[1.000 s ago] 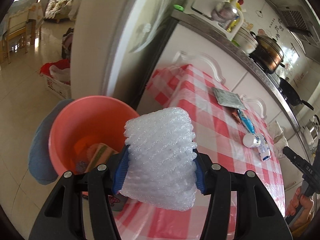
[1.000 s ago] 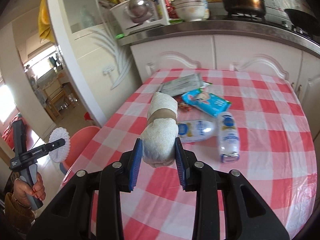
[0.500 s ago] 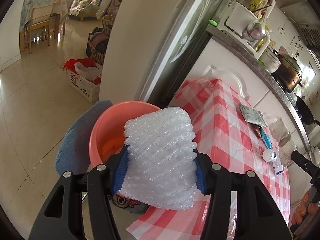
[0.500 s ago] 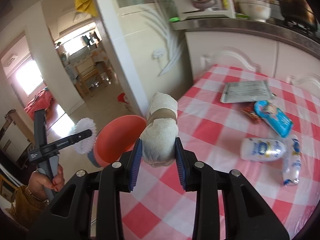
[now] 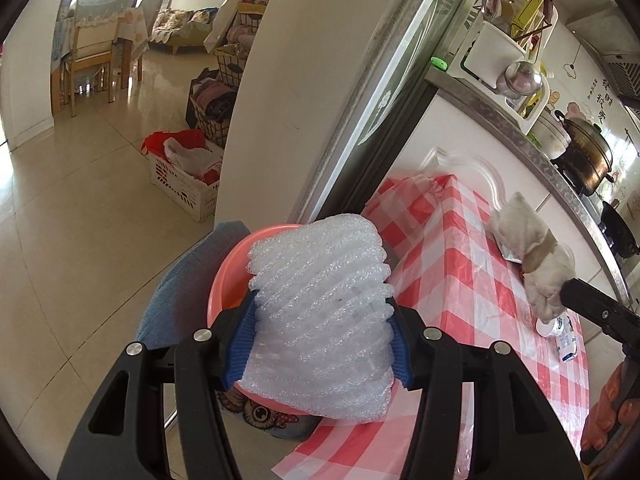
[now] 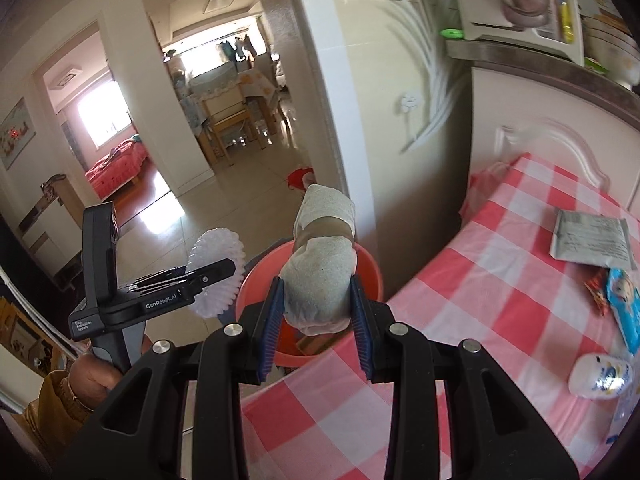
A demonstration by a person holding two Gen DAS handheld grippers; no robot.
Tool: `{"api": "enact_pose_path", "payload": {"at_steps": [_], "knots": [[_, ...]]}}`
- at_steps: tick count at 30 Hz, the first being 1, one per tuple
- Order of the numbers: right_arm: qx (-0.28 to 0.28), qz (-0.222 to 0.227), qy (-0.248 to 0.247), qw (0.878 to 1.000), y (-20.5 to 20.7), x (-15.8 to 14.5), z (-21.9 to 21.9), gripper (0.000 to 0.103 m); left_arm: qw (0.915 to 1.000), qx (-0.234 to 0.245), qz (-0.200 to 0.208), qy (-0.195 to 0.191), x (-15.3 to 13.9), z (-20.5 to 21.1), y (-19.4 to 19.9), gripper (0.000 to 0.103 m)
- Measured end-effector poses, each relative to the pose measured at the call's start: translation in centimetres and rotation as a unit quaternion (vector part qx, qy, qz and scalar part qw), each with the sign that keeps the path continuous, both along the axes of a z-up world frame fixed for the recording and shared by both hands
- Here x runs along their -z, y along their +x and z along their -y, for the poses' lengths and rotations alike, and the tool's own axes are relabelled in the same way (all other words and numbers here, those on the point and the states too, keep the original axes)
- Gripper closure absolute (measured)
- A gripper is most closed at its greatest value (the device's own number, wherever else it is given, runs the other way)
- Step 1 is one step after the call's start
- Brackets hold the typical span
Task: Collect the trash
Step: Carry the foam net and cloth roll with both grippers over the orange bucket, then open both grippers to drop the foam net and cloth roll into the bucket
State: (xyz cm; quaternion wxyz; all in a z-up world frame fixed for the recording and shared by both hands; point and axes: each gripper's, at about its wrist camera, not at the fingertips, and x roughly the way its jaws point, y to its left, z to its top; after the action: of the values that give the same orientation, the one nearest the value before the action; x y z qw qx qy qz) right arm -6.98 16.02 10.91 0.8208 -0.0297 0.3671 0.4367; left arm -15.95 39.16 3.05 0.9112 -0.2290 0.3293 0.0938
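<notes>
My left gripper [image 5: 320, 340] is shut on a white foam net sleeve [image 5: 320, 312] and holds it over the near rim of a pink plastic basin [image 5: 228, 276] on the floor beside the table. My right gripper [image 6: 318, 312] is shut on a wadded grey-white paper bundle [image 6: 320, 280] bound by a brown band, above the table's left edge, with the basin [image 6: 368, 268] just beyond it. The bundle also shows in the left wrist view [image 5: 536, 256]. The foam sleeve shows in the right wrist view [image 6: 218, 260].
The red-checked table [image 6: 500, 320] carries a grey packet [image 6: 592, 240], a blue wrapper [image 6: 624, 304] and a white bottle [image 6: 600, 376]. A white pillar [image 5: 280, 80] and cabinet stand behind the basin. A blue cloth [image 5: 176, 288] lies by the basin. A laundry basket [image 5: 184, 184] sits on the tiled floor.
Both grippers have swung left, away from the table's middle toward the basin. The right gripper with the bundle now hangs at the table's edge; the left one has risen.
</notes>
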Motion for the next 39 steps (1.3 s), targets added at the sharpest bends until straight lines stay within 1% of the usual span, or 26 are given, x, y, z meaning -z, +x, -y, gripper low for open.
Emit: {"api": "enact_pose_path", "payload": {"at_steps": [6, 12, 22, 23, 24, 25, 26, 27, 29, 30, 31, 32, 34, 36, 39], "knots": [[-0.023, -0.005, -0.013, 1.0, 0.8, 1.0, -2.7, 0.069, 1.0, -0.001, -0.006, 0.001, 0.6, -0.1, 0.6, 0.047], [-0.036, -0.013, -0.027, 0.999, 1.6, 2.6, -4.8, 0.068, 0.9999, -0.001, -0.017, 0.0, 1.5, -0.2, 1.5, 0.047], [-0.044, -0.021, -0.049, 0.998, 2.5, 4.9, -6.8, 0.067, 0.9991, -0.001, -0.043, -0.001, 3.8, -0.5, 2.8, 0.047], [-0.043, -0.021, -0.051, 0.998, 2.6, 5.2, -7.0, 0.065, 0.999, 0.0, -0.045, -0.003, 4.2, -0.5, 3.0, 0.046], [-0.043, -0.018, -0.055, 0.997, 2.6, 5.6, -7.1, 0.06, 0.9989, 0.003, -0.047, -0.004, 4.5, -0.5, 3.3, 0.045], [-0.042, -0.016, -0.058, 0.997, 2.6, 5.8, -7.1, 0.056, 0.9986, 0.007, -0.052, -0.003, 5.0, -0.4, 3.6, 0.04], [-0.036, -0.015, -0.059, 0.997, 2.6, 6.0, -7.0, 0.048, 0.998, 0.01, -0.062, -0.001, 5.6, -0.3, 4.1, 0.034], [-0.03, -0.018, -0.057, 0.998, 2.6, 6.2, -6.7, 0.045, 0.9974, 0.01, -0.071, -0.001, 6.2, -0.4, 4.4, 0.032], [-0.019, -0.024, -0.047, 0.998, 2.7, 6.1, -5.8, 0.042, 0.996, 0.007, -0.088, -0.01, 7.3, -0.5, 5.0, 0.028], [-0.01, -0.023, -0.042, 0.999, 2.7, 5.8, -5.2, 0.037, 0.9955, 0.003, -0.094, -0.013, 7.6, -0.6, 5.1, 0.027], [0.0, -0.022, -0.037, 0.999, 2.7, 5.5, -4.5, 0.034, 0.9951, -0.003, -0.098, -0.015, 7.8, -0.6, 5.0, 0.025], [0.008, -0.021, -0.031, 0.999, 2.7, 5.1, -3.7, 0.031, 0.9953, -0.005, -0.096, -0.015, 7.7, -0.6, 4.8, 0.024], [0.023, -0.017, -0.016, 0.999, 2.7, 4.2, -2.0, 0.029, 0.9956, -0.009, -0.093, -0.008, 7.5, -0.6, 4.4, 0.022], [0.04, -0.009, -0.006, 0.999, 2.7, 3.4, -0.2, 0.021, 0.9961, -0.013, -0.087, 0.0, 6.7, -0.5, 3.8, 0.021], [0.063, -0.004, 0.012, 0.998, 2.7, 2.2, 2.7, 0.019, 0.9975, -0.018, -0.068, 0.009, 5.5, -0.3, 3.2, 0.021]]}}
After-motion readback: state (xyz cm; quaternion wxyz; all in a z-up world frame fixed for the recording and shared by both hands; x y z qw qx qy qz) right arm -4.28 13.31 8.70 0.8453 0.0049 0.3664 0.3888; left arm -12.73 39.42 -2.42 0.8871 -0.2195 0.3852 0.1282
